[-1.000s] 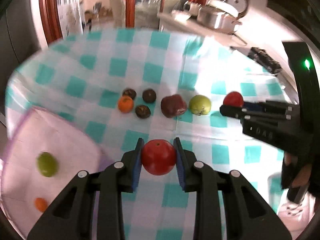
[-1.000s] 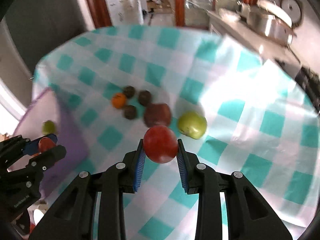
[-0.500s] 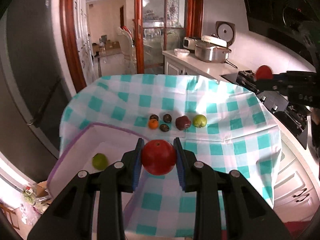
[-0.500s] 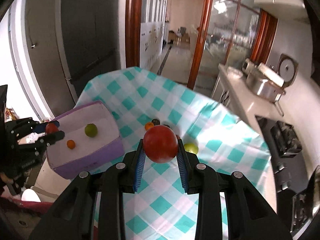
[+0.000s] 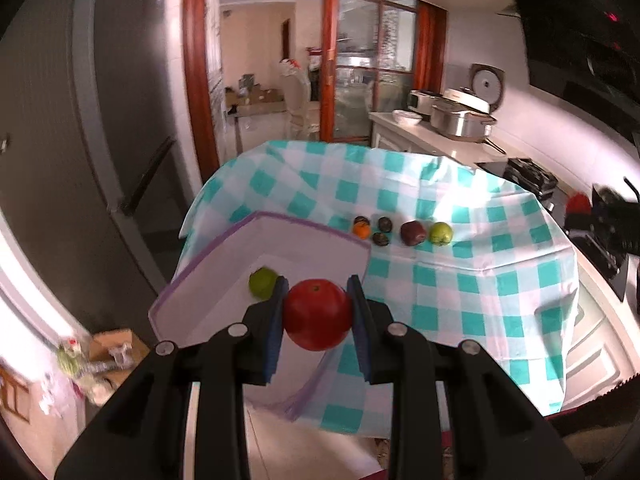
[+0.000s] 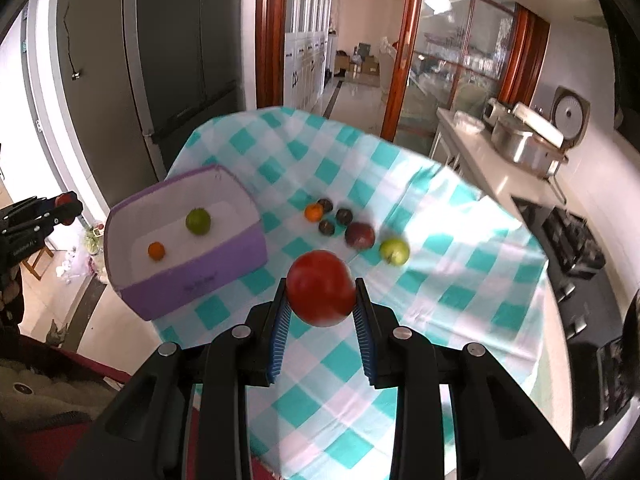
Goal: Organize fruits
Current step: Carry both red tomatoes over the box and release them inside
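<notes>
- While each hand-held gripper carries one fruit, the step in hand is judged to be transport toward the bin [image 6: 192,276].
- Left hand-held gripper [image 5: 318,312]: closed on a red tomato [image 5: 318,314], low centre of the left view, with the bin's open top just above and left of it in the frame.
- Right hand-held gripper [image 6: 320,300]: closed on a second tomato [image 6: 321,288], low centre of the right view, over the checked surface [image 6: 460,280] and to the right of the bin.
- Bin contents: a green fruit [image 6: 198,221] and a small orange [image 6: 156,251] on the white floor.
- Remaining on the surface, centre of frame: an orange [image 6: 313,212], three dark round fruits [image 6: 344,216], a dark red fruit [image 6: 360,235] and a green apple [image 6: 395,251], in a loose row.
- Next move, judged: bring one hand-held gripper over the bin opening, lower it clear of the purple rim, then open the jaws; avoid dropping onto the fruit inside.
- Bring the other in separately so the two do not collide.
</notes>
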Demonstrator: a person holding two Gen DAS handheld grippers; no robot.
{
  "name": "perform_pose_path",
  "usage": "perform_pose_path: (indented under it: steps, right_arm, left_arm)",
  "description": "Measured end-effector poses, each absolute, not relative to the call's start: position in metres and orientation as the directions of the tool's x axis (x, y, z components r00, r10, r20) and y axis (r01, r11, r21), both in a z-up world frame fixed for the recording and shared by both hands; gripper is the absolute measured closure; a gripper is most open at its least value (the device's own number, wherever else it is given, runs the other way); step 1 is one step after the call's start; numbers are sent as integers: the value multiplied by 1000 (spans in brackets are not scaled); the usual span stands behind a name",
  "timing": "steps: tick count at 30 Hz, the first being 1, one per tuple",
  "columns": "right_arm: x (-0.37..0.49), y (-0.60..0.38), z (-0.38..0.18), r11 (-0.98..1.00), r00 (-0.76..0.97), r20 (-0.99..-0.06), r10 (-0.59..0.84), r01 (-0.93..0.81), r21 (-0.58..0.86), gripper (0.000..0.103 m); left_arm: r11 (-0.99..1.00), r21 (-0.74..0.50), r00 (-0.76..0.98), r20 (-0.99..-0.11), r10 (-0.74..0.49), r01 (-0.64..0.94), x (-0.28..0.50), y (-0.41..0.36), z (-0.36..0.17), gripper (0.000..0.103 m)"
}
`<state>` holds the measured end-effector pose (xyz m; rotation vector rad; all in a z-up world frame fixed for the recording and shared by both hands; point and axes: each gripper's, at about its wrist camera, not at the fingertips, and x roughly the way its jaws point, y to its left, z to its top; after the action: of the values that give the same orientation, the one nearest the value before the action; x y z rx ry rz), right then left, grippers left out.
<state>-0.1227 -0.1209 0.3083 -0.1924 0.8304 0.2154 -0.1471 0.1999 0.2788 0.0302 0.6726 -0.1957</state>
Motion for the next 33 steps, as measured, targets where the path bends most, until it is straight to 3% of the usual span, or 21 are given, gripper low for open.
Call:
perform_pose_path:
  steps: [9, 18, 28, 33]
  right_arm:
    - [-98, -79, 272, 936, 589, -798, 132, -340, -96, 72]
    - [-10, 3, 245, 843, 501, -834, 231, -531, -86, 72]
    - [100, 100, 167, 716, 303, -892, 335, -697, 32, 72]
    - [129, 127, 110, 675, 174, -943, 285, -735, 68, 72]
  left_arm:
    - [989, -134, 718, -681, -143, 69, -128, 240, 240, 73]
    - [991, -132, 648, -757, -85, -24, -75, 254, 195, 73]
    - [985, -135, 545, -837, -55, -107, 8, 247, 149, 73]
    - [986, -97, 414, -910, -34, -133, 44, 241, 111, 72]
